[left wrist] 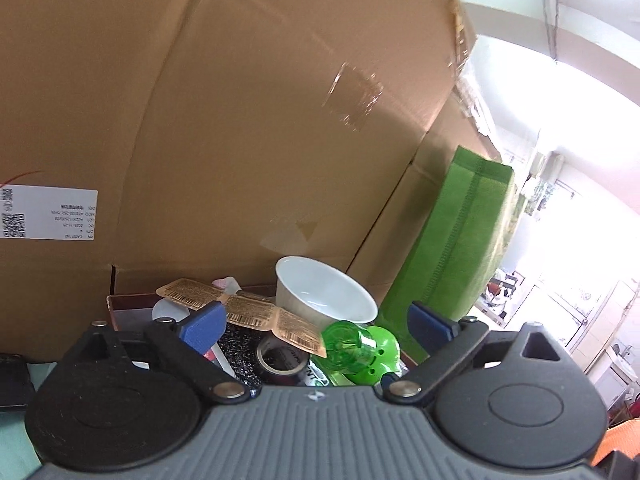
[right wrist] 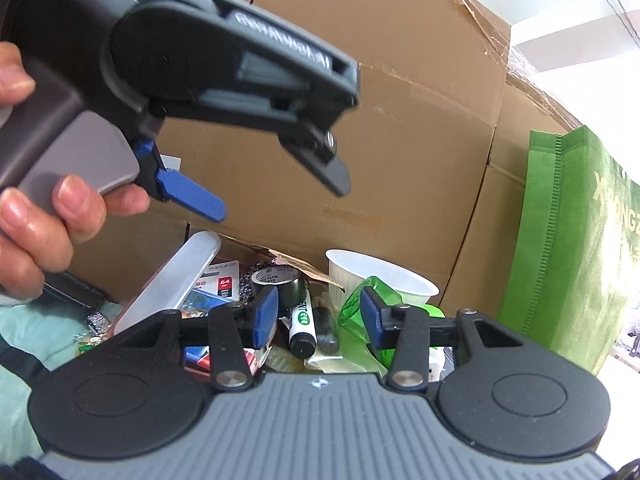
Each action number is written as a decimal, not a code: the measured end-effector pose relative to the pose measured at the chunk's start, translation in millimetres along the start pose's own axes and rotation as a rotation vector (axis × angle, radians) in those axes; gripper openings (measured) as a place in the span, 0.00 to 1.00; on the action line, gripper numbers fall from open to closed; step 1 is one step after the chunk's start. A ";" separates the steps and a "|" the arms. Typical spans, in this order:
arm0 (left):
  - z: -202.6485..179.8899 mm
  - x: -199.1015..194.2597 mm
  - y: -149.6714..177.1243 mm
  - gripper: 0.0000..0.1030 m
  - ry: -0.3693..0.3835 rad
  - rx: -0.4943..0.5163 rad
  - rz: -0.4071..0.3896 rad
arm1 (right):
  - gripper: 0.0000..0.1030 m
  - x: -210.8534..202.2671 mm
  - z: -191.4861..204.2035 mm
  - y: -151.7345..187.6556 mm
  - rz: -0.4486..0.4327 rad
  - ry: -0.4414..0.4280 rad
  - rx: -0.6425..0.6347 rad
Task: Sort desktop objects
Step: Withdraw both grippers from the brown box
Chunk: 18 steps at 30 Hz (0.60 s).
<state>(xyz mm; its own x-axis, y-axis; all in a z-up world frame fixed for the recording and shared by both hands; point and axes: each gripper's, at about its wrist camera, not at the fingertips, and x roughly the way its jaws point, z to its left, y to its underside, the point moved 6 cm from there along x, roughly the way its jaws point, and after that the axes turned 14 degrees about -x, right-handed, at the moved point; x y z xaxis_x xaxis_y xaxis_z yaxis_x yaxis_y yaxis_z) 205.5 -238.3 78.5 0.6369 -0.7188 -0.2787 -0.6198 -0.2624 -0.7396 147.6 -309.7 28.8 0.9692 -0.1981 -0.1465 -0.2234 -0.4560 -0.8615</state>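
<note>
Left fingers: blue ribbed pads [left wrist: 202,326] on black links, spread wide with nothing between them; left gripper [left wrist: 316,324] is tipped down toward the clutter.
Right fingers: blue pads [right wrist: 266,316] set moderately apart, gripping nothing; right gripper [right wrist: 320,316] points at the same pile from lower down.
Left hand [right wrist: 36,216]: bare fingers wrapped round the grey handle, holding that gripper above and to the left of the pile in the right wrist view.
Bowl [left wrist: 324,292]: smooth white, round, tilted on the heap, beyond the left fingertips.
Green bottle [left wrist: 356,350]: translucent plastic, lying on its side between the spread pads, not touched.
Tape roll [right wrist: 280,280]: dark, glossy ring, just past the right gripper's left pad.
Marker [right wrist: 302,328]: white barrel with black cap, lying in the gap between the right pads, below them.
Clear case [right wrist: 172,280]: long frosted plastic, leaning at the left.
Cardboard box [left wrist: 240,120]: matte brown wall behind everything.
Green bag [right wrist: 568,240]: woven fabric, upright at the right.
</note>
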 end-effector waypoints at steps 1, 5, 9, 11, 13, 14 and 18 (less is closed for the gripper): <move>-2.4 -5.5 3.9 0.98 0.006 0.011 -0.012 | 0.47 -3.2 0.7 1.7 0.006 -0.003 0.004; -8.4 -33.2 26.0 1.00 0.000 0.064 -0.061 | 0.60 -14.3 4.1 10.7 0.038 -0.028 0.017; -10.3 -59.5 48.1 1.00 -0.060 0.098 -0.110 | 0.83 -27.7 6.7 20.6 0.067 -0.047 0.037; -10.3 -70.5 57.7 1.00 -0.111 0.107 -0.129 | 0.83 -34.2 6.2 24.4 0.084 -0.063 0.056; -7.5 -82.1 67.0 1.00 -0.158 0.105 -0.141 | 0.83 -42.4 7.8 28.6 0.104 -0.084 0.071; -6.8 -86.1 71.3 1.00 -0.179 0.100 -0.141 | 0.83 -46.5 7.6 30.1 0.112 -0.092 0.078; -4.7 -103.5 90.3 1.00 -0.223 0.061 -0.138 | 0.91 -61.5 5.5 34.5 0.139 -0.091 0.096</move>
<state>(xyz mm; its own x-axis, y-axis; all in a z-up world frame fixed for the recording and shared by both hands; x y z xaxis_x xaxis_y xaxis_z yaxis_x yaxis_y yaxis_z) 81.5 -190.6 43.5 0.8027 -0.5180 -0.2958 -0.4957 -0.3036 -0.8137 80.8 -308.5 5.3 0.9359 -0.1722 -0.3072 -0.3494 -0.3440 -0.8715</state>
